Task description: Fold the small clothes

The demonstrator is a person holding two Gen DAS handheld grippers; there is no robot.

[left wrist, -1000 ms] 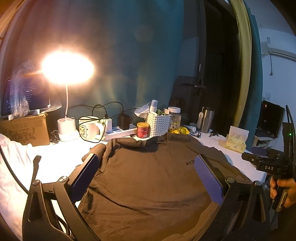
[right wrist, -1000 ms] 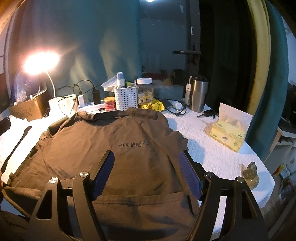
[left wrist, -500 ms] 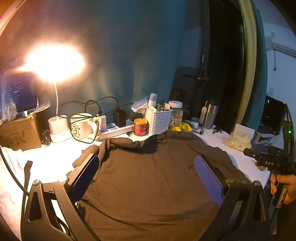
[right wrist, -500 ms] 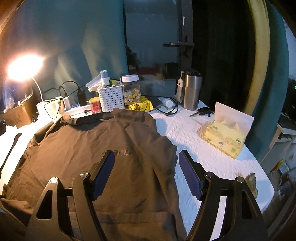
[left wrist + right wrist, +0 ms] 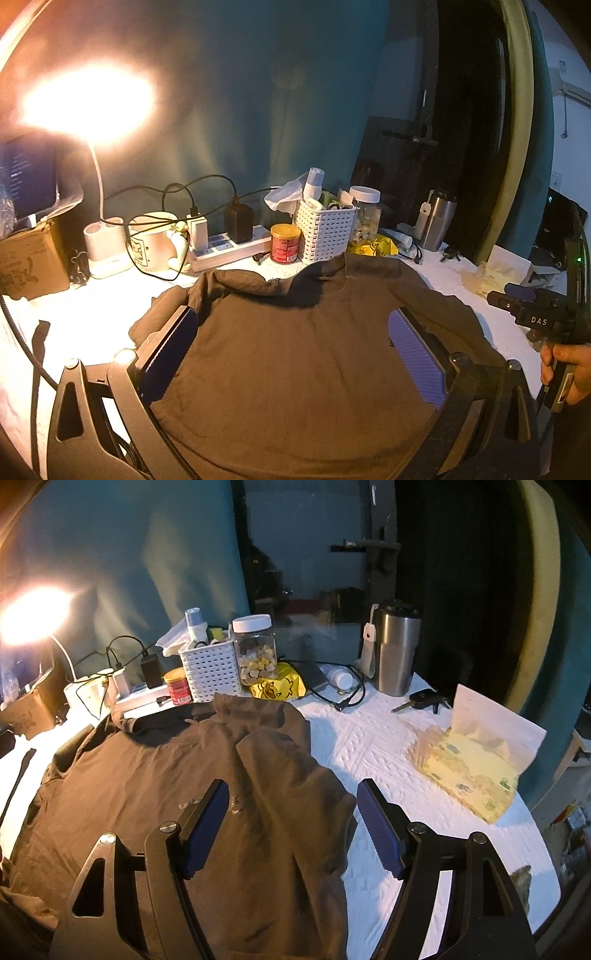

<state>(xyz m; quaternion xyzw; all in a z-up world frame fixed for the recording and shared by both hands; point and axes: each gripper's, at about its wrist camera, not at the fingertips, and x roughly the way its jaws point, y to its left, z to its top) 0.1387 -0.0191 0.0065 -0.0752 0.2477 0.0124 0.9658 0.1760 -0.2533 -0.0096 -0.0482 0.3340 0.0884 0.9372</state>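
A dark brown T-shirt (image 5: 295,354) lies spread on the white table cover, collar toward the back clutter. In the right wrist view the same T-shirt (image 5: 192,775) has its right sleeve side folded inward, ending in a rumpled edge near the right finger. My left gripper (image 5: 291,336) hovers open over the shirt's chest, with nothing between its blue pads. My right gripper (image 5: 291,816) is also open above the shirt's right edge, holding nothing. In the left wrist view the right gripper's body (image 5: 535,314) shows at the far right in a person's hand (image 5: 565,369).
Along the back stand a lit desk lamp (image 5: 88,99), mug (image 5: 155,240), power strip (image 5: 229,247), red can (image 5: 284,243), white basket (image 5: 210,668), snack jar (image 5: 255,650) and steel tumbler (image 5: 395,646). Keys (image 5: 421,699) and a tissue pack (image 5: 469,760) lie on the white table cover (image 5: 373,746) at right.
Both grippers pulled back and up from the shirt's hem. The shirt's right side, flat one second ago, now lies folded inward with a rumpled edge. Both grippers stayed open.
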